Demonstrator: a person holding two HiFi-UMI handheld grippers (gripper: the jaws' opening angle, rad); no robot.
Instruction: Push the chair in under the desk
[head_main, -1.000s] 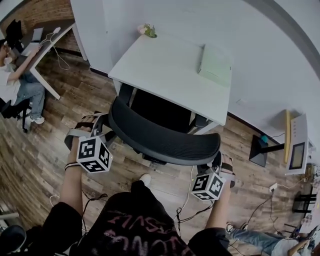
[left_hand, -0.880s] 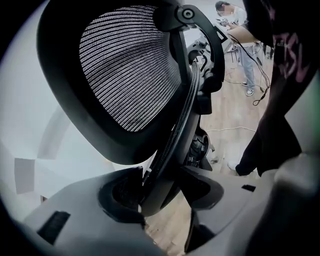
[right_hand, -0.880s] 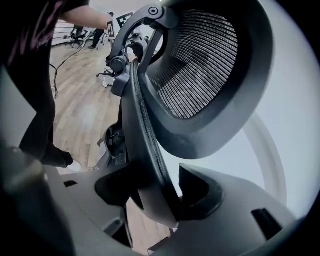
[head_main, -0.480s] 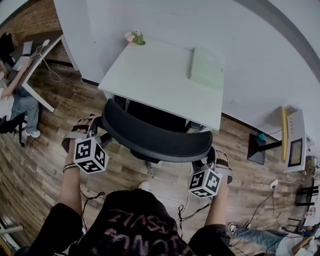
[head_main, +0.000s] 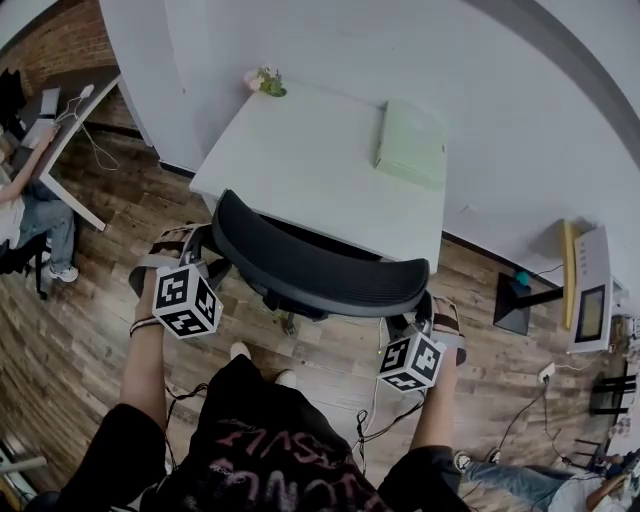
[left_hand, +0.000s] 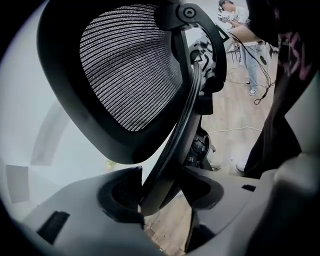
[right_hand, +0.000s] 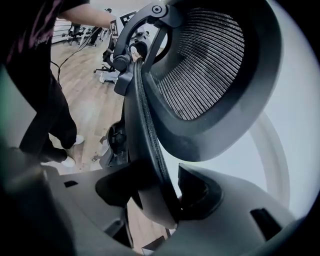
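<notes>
Two-handed push, chair likely nearly home. Head view: saw chair (head_main: 320, 272) close against flat white worktop (head_main: 300, 160), left gripper (head_main: 190, 245) and right gripper (head_main: 437, 318) at its curved ends. Left gripper view: fingers (left_hand: 120, 192) clamped on smooth hard rim (left_hand: 172, 145), woven mesh (left_hand: 130, 70) beyond. Right gripper view: same clamp. Needed even, straight push to avoid swivel.

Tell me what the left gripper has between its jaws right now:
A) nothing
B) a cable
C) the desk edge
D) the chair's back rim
D: the left gripper is shut on the back rim of the chair, which runs up between its jaws.
</notes>
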